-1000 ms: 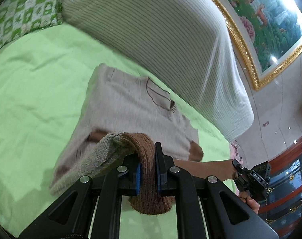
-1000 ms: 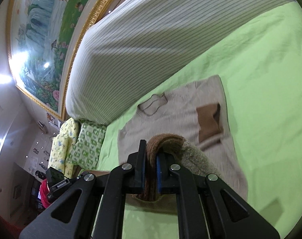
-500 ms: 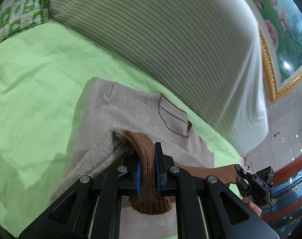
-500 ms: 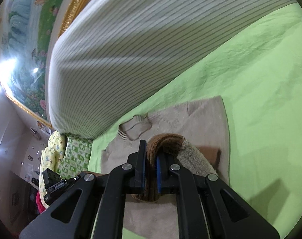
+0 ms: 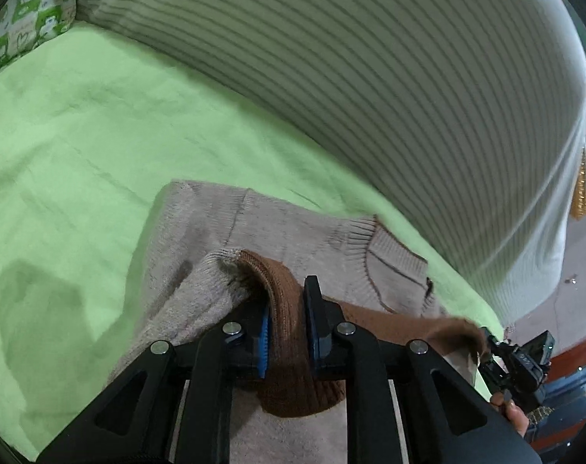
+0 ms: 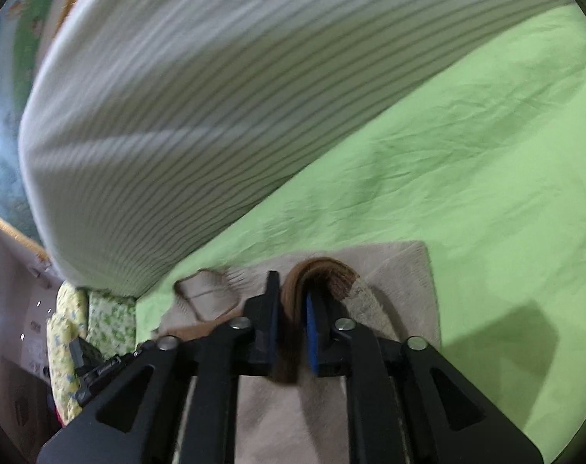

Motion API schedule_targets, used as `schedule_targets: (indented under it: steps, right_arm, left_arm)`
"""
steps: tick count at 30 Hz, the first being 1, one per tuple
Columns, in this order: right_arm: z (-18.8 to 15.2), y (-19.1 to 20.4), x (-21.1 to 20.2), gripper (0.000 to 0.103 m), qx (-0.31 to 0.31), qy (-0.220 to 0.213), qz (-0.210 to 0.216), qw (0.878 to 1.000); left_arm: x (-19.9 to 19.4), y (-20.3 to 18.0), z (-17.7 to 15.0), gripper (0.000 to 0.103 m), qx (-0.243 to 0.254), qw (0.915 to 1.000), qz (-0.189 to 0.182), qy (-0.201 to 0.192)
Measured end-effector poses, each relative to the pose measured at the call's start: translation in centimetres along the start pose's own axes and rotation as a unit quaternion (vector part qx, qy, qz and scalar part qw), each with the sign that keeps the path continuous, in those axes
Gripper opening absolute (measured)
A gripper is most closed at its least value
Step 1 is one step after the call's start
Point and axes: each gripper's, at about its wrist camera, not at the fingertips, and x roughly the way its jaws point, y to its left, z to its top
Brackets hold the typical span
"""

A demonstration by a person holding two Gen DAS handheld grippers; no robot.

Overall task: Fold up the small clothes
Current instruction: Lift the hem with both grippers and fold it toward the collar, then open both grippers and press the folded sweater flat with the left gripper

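Observation:
A small beige knit sweater (image 5: 293,232) with a brown ribbed hem lies on the green bed sheet (image 5: 80,135); its neckline (image 5: 393,255) faces the headboard. My left gripper (image 5: 287,309) is shut on the brown hem (image 5: 285,332), held above the sweater's body near the collar. My right gripper (image 6: 293,309) is shut on the other end of the hem (image 6: 320,270), over the sweater (image 6: 401,263). The right gripper also shows at the left wrist view's right edge (image 5: 521,363).
A large striped padded headboard (image 5: 370,77) rises behind the sweater and also fills the right wrist view (image 6: 215,96). Green-patterned pillows (image 5: 26,19) lie at the far left. The green sheet (image 6: 486,154) spreads to the right. A gold-framed painting (image 5: 583,193) hangs behind.
Both grippers have carried the brown hem forward over the sweater toward the collar and headboard. More of the sweater's body is now covered by the folded part.

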Motion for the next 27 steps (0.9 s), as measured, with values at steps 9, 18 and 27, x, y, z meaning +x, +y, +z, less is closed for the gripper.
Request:
schedule_targets:
  steps: [9, 18, 27]
  right_arm:
    - [-0.1, -0.3, -3.3, 0.049, 0.016, -0.048, 0.001, 0.999]
    - [-4.4, 1.3, -7.3, 0.049, -0.015, -0.041, -0.004, 0.999]
    - [-8.8, 3.9, -5.5, 0.049, -0.102, 0.011, -0.017, 0.995]
  left_arm:
    - [-3.3, -2.2, 0.6, 0.067, 0.038, 0.9976, 0.019, -0.054]
    - [-6.3, -1.1, -3.4, 0.07, 0.074, 0.9963, 0.035, -0.025]
    - [-4.4, -3.8, -6.5, 0.071, 0.17, 0.9846, 0.032, 0.023]
